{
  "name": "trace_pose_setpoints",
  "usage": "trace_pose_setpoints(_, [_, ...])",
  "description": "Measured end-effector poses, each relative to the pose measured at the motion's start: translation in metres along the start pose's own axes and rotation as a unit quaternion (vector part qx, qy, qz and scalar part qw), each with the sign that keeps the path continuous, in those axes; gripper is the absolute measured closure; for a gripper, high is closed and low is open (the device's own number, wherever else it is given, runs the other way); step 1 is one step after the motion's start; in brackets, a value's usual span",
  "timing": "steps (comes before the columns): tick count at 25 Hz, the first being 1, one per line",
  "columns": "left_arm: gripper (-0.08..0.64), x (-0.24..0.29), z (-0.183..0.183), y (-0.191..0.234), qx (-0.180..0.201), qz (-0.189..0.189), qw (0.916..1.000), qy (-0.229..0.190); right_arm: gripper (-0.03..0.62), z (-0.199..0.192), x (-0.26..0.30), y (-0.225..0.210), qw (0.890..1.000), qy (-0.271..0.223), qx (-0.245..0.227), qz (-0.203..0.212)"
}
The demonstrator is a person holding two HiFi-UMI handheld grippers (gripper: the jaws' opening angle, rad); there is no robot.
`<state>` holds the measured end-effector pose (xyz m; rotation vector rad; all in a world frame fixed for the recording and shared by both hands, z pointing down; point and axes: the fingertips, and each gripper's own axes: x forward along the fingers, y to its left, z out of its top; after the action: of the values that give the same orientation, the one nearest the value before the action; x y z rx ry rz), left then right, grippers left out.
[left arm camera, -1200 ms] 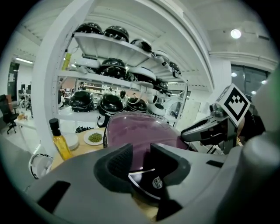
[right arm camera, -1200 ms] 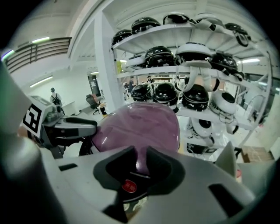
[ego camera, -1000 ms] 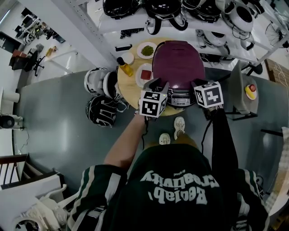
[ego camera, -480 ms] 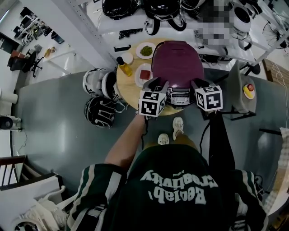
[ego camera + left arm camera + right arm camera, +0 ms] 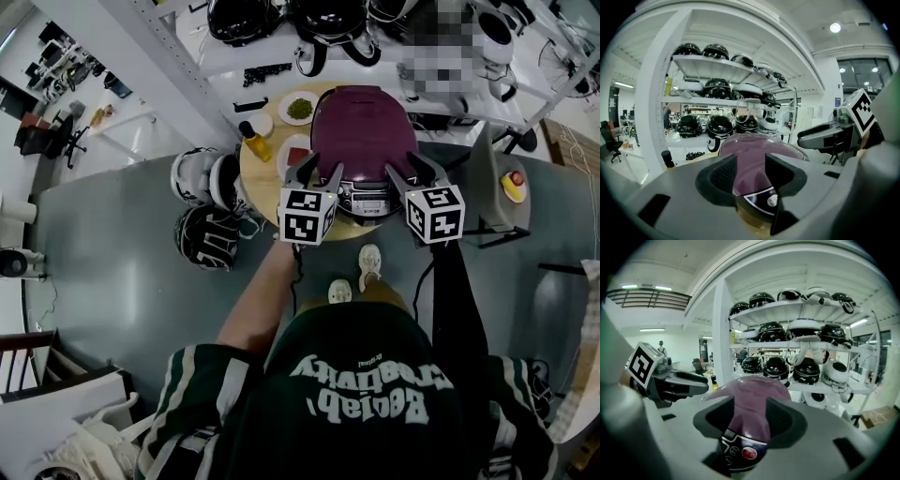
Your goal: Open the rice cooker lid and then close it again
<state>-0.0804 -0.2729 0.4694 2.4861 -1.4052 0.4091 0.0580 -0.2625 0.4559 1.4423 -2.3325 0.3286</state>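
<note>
Head view — rice cooker (image 5: pixel 367 201) shut, purple lid (image 5: pixel 364 136) domed.

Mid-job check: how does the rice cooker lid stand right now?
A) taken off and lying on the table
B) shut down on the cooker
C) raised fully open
B: in the head view the purple lid lies closed on top of the rice cooker, with the control panel showing just below its front edge.
</note>
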Motion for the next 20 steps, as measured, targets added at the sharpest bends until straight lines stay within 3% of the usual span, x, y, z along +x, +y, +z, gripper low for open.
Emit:
trace_pose_setpoints(11, [0.380,-0.035,0.067,-0.012,0.047,0.024,0.9941,-0.095,0.362,0.046,-0.039,-0.011,0.993,-0.108,-0.031,-0.034])
trace_pose_setpoints(16, [0.380,-0.043,0.084,-0.024,0.053,0.045,0.9906,-0.118,0.360,0.058,-0.050,-0.017,0.990,-0.133,-0.036,-0.019])
trace_pose_setpoints(20, [0.409,-0.044,0.082,-0.040,0.053,0.063,0.9892,-0.121,0.416,0.055,-0.058,-0.017,0.991,-0.133,-0.033,0.011])
